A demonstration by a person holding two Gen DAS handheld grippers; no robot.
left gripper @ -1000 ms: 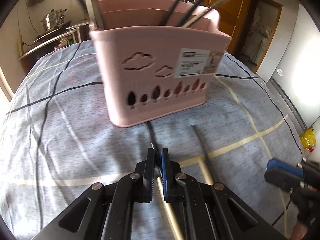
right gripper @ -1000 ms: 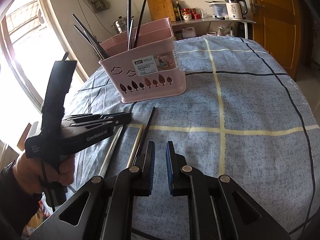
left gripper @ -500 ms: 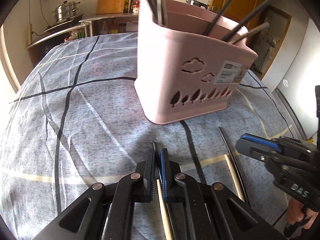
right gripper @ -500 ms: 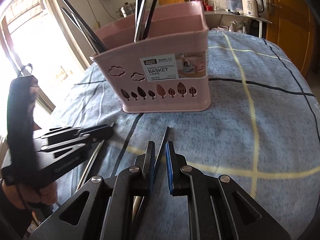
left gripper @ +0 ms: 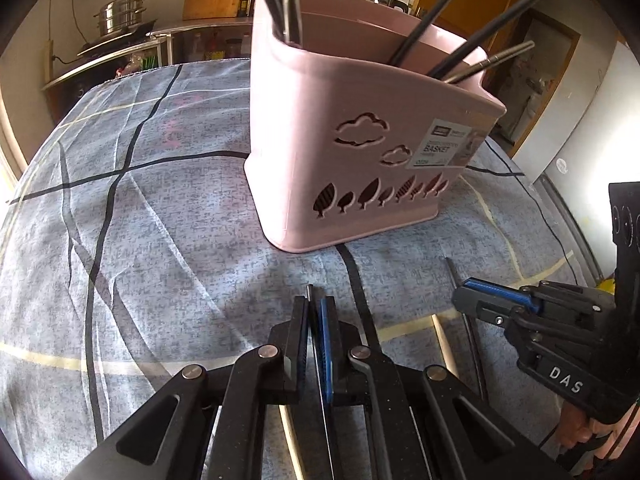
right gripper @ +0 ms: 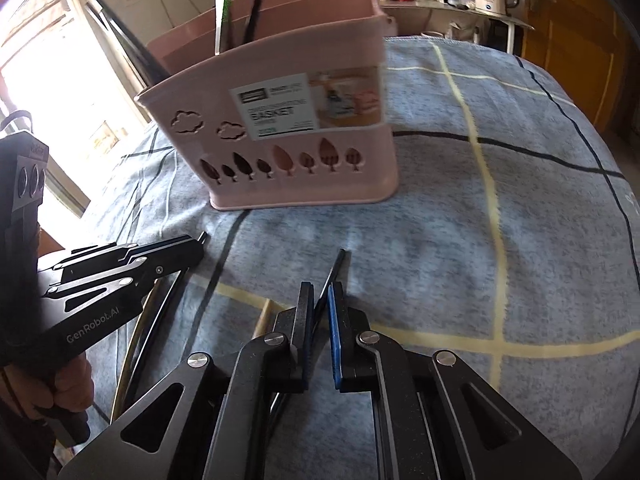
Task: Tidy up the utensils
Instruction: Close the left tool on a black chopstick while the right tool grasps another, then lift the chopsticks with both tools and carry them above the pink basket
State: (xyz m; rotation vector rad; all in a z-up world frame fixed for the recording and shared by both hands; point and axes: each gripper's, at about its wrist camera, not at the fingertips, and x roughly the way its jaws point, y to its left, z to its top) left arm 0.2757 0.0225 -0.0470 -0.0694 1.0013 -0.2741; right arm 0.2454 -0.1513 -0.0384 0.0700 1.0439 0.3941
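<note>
Fig.: utensil sorting, mid-task. Pink basket point(left gripper: 360, 128) upright on blue plaid cloth point(left gripper: 160, 220), several chopsticks point(left gripper: 436, 44) already standing in it. L gripper point(left gripper: 314, 312) clamped on one thin dark chopstick point(left gripper: 309, 290). R gripper point(right gripper: 320, 300) jaws closing w/ a black chopstick point(right gripper: 335, 266) between them. Left to do: pale and dark sticks point(left gripper: 460, 340) lying on cloth btw grippers

the basket point(right gripper: 304, 128) stands on the cloth point(right gripper: 500, 240) with chopsticks point(left gripper: 432, 36) upright in it. more chopsticks point(right gripper: 152, 320) lie on the cloth before the basket.
</note>
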